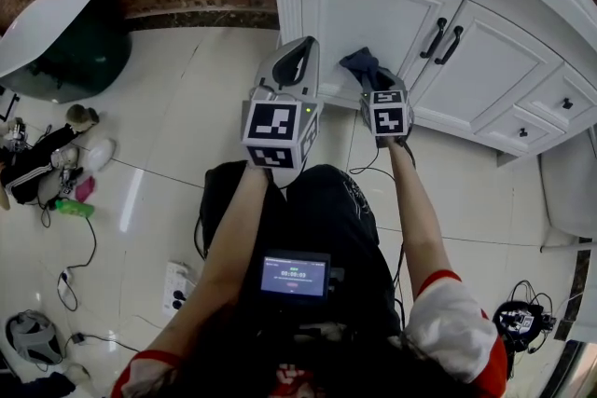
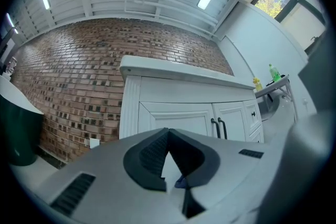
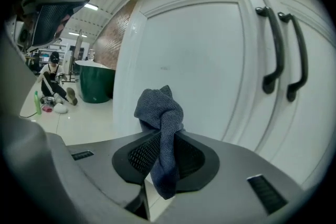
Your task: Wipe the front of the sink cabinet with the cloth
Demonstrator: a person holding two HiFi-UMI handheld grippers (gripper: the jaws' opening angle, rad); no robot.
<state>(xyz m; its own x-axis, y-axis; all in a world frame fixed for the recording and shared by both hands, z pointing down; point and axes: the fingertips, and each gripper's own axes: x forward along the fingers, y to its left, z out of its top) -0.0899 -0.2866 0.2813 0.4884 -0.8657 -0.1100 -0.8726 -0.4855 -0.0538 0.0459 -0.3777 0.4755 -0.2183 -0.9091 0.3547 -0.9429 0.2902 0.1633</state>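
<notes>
Your right gripper (image 3: 164, 136) had the cloth (image 3: 159, 108) pinched by the cabinet door (image 3: 202, 55), contact hard to tell; left gripper (image 2: 168, 132) sat closed, empty.

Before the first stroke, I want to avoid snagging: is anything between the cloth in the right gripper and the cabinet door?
Nothing visible does. The right gripper is shut on the cloth, whose bunched end faces the bare white door panel; the two black handles sit off to the right of it.
</notes>
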